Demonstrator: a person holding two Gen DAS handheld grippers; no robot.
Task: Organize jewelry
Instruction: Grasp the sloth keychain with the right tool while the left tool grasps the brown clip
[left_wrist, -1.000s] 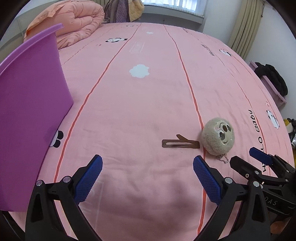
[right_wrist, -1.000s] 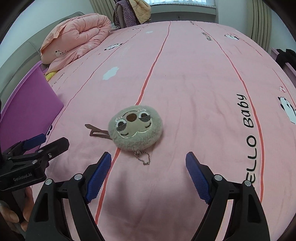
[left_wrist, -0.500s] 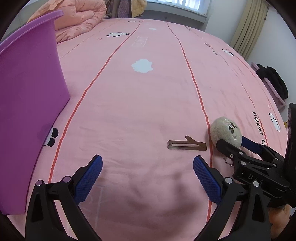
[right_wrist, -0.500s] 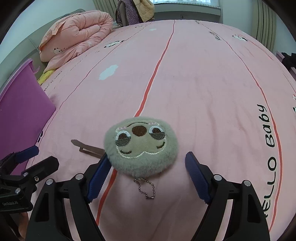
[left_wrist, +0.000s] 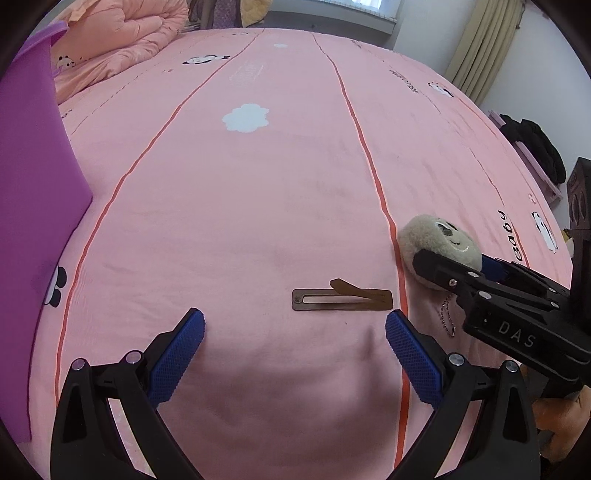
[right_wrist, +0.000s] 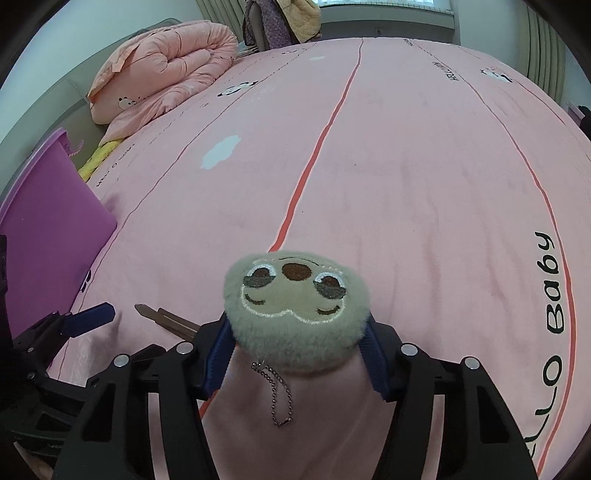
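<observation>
Purple bin (left_wrist: 33, 206) standing far left on pink bedsheet (left_wrist: 258, 206).

Left tongs (left_wrist: 295, 345) hanging open, gripping nothing, hovering just short of brown hair clip (left_wrist: 341, 300) lying flat on sheet.

Right tongs (right_wrist: 297, 345) having just been closing, pads now squeezing plush charm (right_wrist: 295, 314) at both sides.

Risks: soft fur squashing, charm slipping out during lift; dangling bead chain (right_wrist: 275, 395) snagging on sheet; flat clip sliding away from pads instead of lifting.

Count: one bin, one clip, one charm, two tongs.
</observation>
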